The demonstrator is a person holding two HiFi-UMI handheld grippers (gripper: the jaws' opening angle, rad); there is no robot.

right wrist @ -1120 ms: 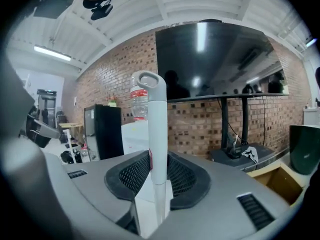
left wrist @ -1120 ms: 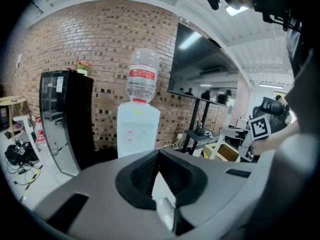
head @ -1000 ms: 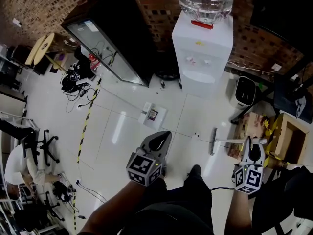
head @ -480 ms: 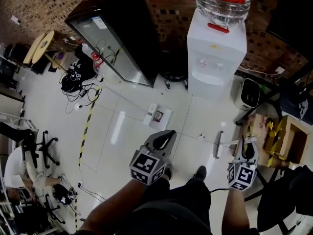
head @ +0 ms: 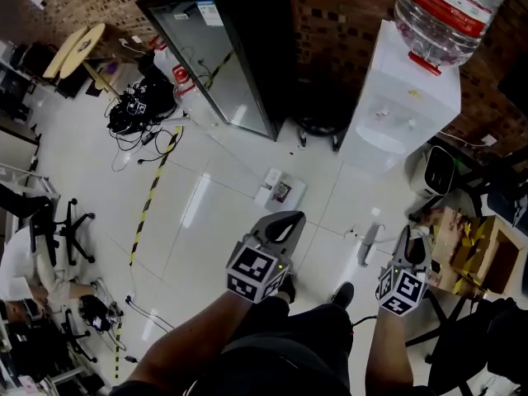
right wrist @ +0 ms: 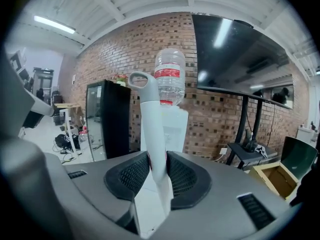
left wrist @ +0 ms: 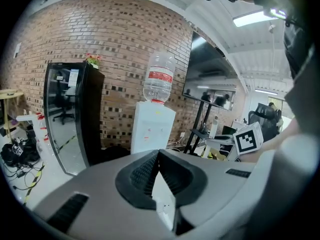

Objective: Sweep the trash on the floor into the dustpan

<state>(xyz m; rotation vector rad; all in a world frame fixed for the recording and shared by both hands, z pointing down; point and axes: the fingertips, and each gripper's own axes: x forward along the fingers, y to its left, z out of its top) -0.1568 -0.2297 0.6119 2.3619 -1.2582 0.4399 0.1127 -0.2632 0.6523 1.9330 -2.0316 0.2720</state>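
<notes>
Closing in on the mess, no sweeping yet. Against a second ago, the white water dispenser with the clear bottle (head: pixel 406 106) has slid to the right of the head view. The black glass-door cabinet (head: pixel 223 48) has moved toward the centre, so the person has turned and stepped in.

The left gripper (head: pixel 285 223) stays out front, jaws pressed together with nothing between them. The right gripper (head: pixel 409 246) sits about where it was, low beside the body. Its jaws are clamped on a long white plastic handle with a loop end (right wrist: pixel 150 129), same grip as before. Broom or dustpan handle, cannot tell.

Task trash is a flat white wrapper with a small dark card (head: pixel 280 190). It lies on the glossy white tile floor (head: pixel 206 221), just ahead of the left gripper, unmoved. A short grey bar (head: pixel 367 244) lies on the floor near the right gripper, maybe the tool's head.

Judgement: approach phase, trash untouched. Next move needs the tool lowered behind the wrapper.
</notes>
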